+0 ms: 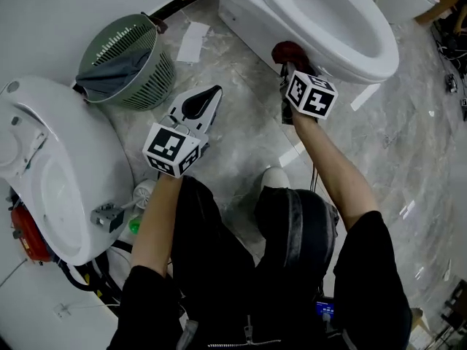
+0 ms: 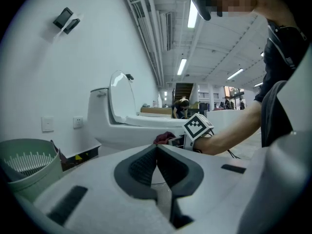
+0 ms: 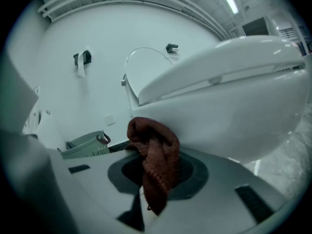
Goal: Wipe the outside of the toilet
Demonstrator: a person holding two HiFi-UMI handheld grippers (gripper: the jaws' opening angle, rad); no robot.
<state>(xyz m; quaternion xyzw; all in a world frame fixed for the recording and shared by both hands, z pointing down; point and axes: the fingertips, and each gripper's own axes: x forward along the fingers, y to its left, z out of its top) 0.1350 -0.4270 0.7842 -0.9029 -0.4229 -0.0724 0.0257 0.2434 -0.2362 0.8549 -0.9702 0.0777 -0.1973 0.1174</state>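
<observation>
The right gripper (image 1: 288, 70) has its jaws clamped on a dark red cloth (image 3: 155, 155), which bunches up above the pads and hangs down in a fold between them. The cloth lies up against the outer wall of the white toilet (image 3: 234, 116), low on the side of the bowl under the rim; the seat is down and the lid is raised. The left gripper (image 2: 157, 152) hangs apart from the toilet over the marble floor (image 1: 241, 115), its jaws closed together with nothing between them. Left of it stands a green slatted basket (image 1: 146, 86) with a grey cloth (image 1: 109, 75) inside
</observation>
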